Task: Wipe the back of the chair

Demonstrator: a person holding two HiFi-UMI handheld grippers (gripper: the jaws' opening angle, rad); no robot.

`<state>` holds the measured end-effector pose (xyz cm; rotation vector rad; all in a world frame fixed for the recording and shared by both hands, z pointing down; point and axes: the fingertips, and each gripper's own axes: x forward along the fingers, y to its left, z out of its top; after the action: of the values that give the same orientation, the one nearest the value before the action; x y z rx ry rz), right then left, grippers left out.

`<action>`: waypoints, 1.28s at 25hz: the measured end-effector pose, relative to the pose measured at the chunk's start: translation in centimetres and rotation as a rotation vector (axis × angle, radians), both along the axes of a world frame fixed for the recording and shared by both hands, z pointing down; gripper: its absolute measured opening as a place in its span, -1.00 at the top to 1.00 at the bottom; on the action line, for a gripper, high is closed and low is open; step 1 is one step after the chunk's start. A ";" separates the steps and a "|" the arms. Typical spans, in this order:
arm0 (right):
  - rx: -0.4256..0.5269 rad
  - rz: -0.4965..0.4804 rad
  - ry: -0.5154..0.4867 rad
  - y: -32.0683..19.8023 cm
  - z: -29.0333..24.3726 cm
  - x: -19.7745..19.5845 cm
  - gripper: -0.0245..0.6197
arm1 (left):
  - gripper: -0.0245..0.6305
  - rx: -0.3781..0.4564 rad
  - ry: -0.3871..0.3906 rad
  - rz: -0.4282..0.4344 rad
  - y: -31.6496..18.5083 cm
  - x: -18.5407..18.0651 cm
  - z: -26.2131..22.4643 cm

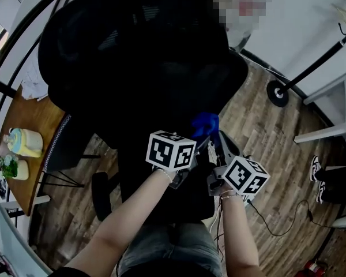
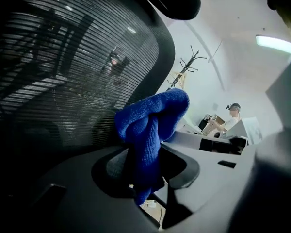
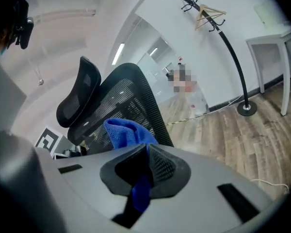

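The black mesh office chair (image 1: 132,51) fills the upper middle of the head view, its back turned to me. A blue cloth (image 1: 205,123) is bunched against the back's lower right edge. My left gripper (image 1: 195,142) and right gripper (image 1: 219,143) meet at it from below, each shut on the cloth. In the left gripper view the cloth (image 2: 153,120) rises from the left gripper (image 2: 145,171) right next to the mesh back (image 2: 63,72). In the right gripper view a fold of cloth (image 3: 126,132) sticks up from the right gripper (image 3: 145,166), with the chair back (image 3: 131,101) and headrest (image 3: 82,93) behind.
A coat stand (image 1: 311,68) with a round base (image 1: 277,93) stands right of the chair, beside a white table (image 1: 334,114). A wooden table (image 1: 29,120) carrying a yellow pot (image 1: 24,142) is at left. A cable (image 1: 282,224) and shoes (image 1: 316,167) lie on the wood floor.
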<state>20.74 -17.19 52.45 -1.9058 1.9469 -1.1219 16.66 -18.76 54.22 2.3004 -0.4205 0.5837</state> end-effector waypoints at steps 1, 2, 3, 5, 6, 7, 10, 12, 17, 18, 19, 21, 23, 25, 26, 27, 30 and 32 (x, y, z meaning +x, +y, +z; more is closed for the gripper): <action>-0.004 0.007 0.000 0.1 0.2 0.4 0.82 | 0.51 -0.006 -0.001 0.005 0.1 0.4 0.2; -0.008 0.011 0.000 0.1 0.5 0.8 0.82 | 0.51 -0.014 -0.003 0.009 0.1 0.8 0.5; -0.012 0.012 0.000 0.1 0.7 1.0 0.82 | 0.51 -0.022 -0.006 0.009 0.0 1.0 0.8; -0.016 0.013 -0.002 0.0 0.9 1.2 0.82 | 0.51 -0.038 -0.007 -0.005 -0.4 1.3 1.2; -0.017 0.012 -0.002 -0.1 0.9 1.2 0.82 | 0.51 -0.046 -0.006 -0.017 -0.7 1.3 1.3; -0.018 0.009 -0.003 -0.3 1.0 1.2 0.82 | 0.51 -0.052 -0.005 -0.030 -1.1 1.3 1.5; -0.022 -0.001 -0.007 -0.8 1.3 0.9 0.83 | 0.51 -0.053 -0.010 -0.046 -1.7 1.1 1.6; -0.021 -0.011 -0.011 -1.1 1.4 0.6 0.82 | 0.51 -0.047 -0.010 -0.050 -1.9 1.0 1.6; -0.026 -0.050 -0.019 -2.0 1.6 -1.1 0.82 | 0.51 -0.052 -0.008 -0.104 -2.4 -0.4 1.9; -0.025 -0.056 -0.021 -2.3 1.6 -1.4 0.83 | 0.51 -0.052 -0.008 -0.114 -2.6 -0.8 2.0; -0.023 -0.062 -0.023 -2.5 1.5 -1.8 0.82 | 0.51 -0.053 -0.008 -0.126 -2.8 -1.2 2.0; -0.019 -0.079 -0.027 -3.0 1.3 -2.7 0.82 | 0.51 -0.055 -0.005 -0.152 -3.1 -2.1 2.0; -0.016 -0.098 -0.032 -3.4 1.2 -3.7 0.82 | 0.51 -0.053 -0.003 -0.178 -3.4 -3.0 1.8; -0.014 -0.114 -0.041 -3.6 1.1 -4.5 0.83 | 0.51 -0.056 -0.004 -0.203 -3.6 -3.8 1.8; -0.014 -0.122 -0.045 -3.8 1.0 -4.8 0.82 | 0.51 -0.058 -0.004 -0.215 -3.7 -4.3 1.8; -0.014 -0.131 -0.047 -3.9 1.0 -5.2 0.83 | 0.51 -0.060 -0.004 -0.226 -3.8 -4.8 1.8; -0.018 -0.163 -0.050 -4.4 1.0 -6.5 0.83 | 0.51 -0.053 -0.014 -0.264 -4.3 -6.8 1.9; -0.019 -0.186 -0.050 -4.6 1.0 -7.4 0.82 | 0.51 -0.050 -0.018 -0.291 -4.7 -8.2 1.9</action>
<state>13.35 -21.82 53.49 -1.7167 2.1283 -1.2268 8.49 -23.49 56.15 2.1351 -0.7261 0.4630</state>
